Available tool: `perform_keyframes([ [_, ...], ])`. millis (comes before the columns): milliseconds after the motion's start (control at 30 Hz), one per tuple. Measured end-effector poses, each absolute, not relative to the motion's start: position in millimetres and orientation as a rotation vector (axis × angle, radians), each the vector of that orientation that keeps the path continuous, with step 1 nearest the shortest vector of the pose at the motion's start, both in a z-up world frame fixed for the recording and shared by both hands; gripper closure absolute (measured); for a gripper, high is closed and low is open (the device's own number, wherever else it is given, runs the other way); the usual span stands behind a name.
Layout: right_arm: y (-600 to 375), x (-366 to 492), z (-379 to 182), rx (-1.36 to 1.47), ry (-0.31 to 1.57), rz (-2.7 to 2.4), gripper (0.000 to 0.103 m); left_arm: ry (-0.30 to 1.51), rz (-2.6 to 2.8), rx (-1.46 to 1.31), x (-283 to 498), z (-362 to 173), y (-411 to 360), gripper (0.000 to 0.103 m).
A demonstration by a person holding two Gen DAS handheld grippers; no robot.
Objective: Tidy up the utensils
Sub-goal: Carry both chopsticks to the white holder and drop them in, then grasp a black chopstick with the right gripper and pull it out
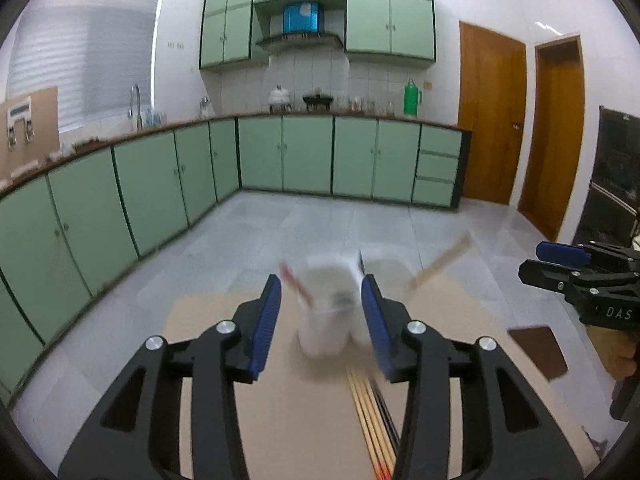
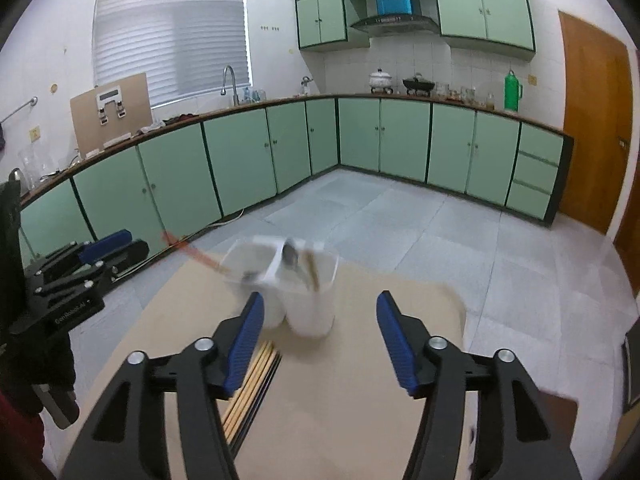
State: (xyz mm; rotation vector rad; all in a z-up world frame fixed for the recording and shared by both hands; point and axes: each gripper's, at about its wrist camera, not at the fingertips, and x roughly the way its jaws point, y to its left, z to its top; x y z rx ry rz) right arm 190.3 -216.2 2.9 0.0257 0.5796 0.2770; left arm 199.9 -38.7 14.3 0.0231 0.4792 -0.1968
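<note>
A white two-compartment utensil holder (image 1: 326, 312) stands on a cardboard-covered table (image 1: 280, 420). In the right wrist view the holder (image 2: 308, 300) holds a metal spoon (image 2: 289, 258) and a wooden utensil (image 2: 312, 274) in its right cup, and a red-handled utensil (image 2: 196, 254) leans out of its left cup. Several chopsticks (image 1: 370, 416) lie on the table in front of it; they also show in the right wrist view (image 2: 252, 384). My left gripper (image 1: 322, 320) is open and empty, just short of the holder. My right gripper (image 2: 318, 340) is open and empty, in front of the holder.
Green kitchen cabinets (image 2: 240, 160) line the far walls, across a grey tiled floor (image 2: 400, 216). A wooden door (image 2: 596, 128) is at the right. A dark brown square (image 1: 538, 350) lies near the table's right edge. The table's far edge is just behind the holder.
</note>
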Motion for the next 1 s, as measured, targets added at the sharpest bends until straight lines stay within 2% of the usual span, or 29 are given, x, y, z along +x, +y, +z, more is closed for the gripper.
perform_keyframes([
  [333, -192, 132, -102, 0.065, 0.738, 0.228, 0.043, 0.727, -0.170, 0.037, 147, -95, -26, 0.060],
  [533, -173, 110, -143, 0.081, 0.814, 0.246, 0.043, 0.805, -0.139, 0.016, 127, -137, -26, 0.060],
  [1000, -127, 92, -171, -0.015, 0.865, 0.291, 0.049, 0.850, -0.128, 0.004, 128, -157, -27, 0.060],
])
